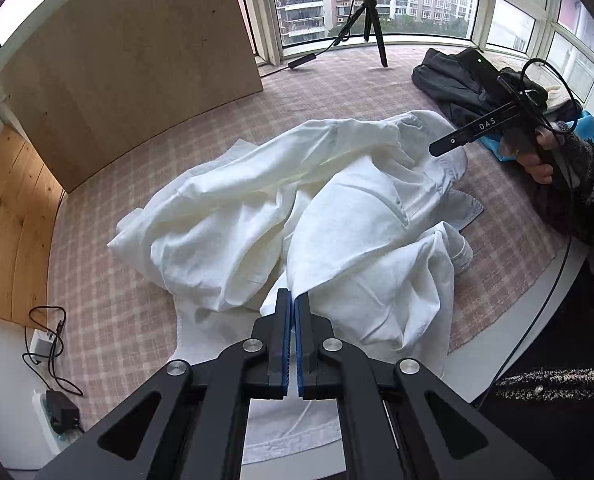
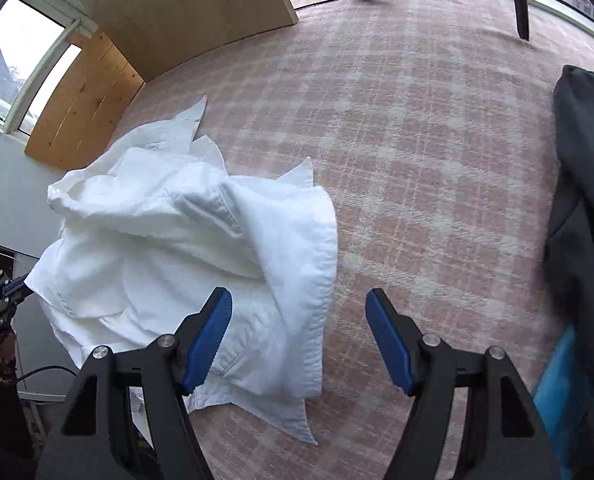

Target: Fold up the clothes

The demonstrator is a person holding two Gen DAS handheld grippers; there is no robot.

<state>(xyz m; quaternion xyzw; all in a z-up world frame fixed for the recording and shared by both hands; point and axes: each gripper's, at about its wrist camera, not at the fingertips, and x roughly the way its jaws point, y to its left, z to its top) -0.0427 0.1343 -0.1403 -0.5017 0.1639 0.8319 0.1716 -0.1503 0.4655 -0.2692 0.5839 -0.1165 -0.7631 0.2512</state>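
Observation:
A crumpled white shirt (image 1: 297, 216) lies in a heap on the pink checked cloth (image 1: 117, 300). My left gripper (image 1: 293, 300) is shut on a fold of the white shirt at its near edge. My right gripper (image 2: 299, 312) is open and empty, hovering above the shirt's right edge (image 2: 297, 280); in the left wrist view it shows at the far right (image 1: 457, 140), held by a hand. The left gripper shows at the left edge of the right wrist view (image 2: 13, 286).
A dark garment (image 1: 453, 80) and a blue item (image 1: 593, 128) lie at the far right. A tripod (image 1: 373, 24) stands by the windows. A wooden board (image 1: 117, 80) leans at the back left. A charger and cables (image 1: 45, 344) lie at the left edge.

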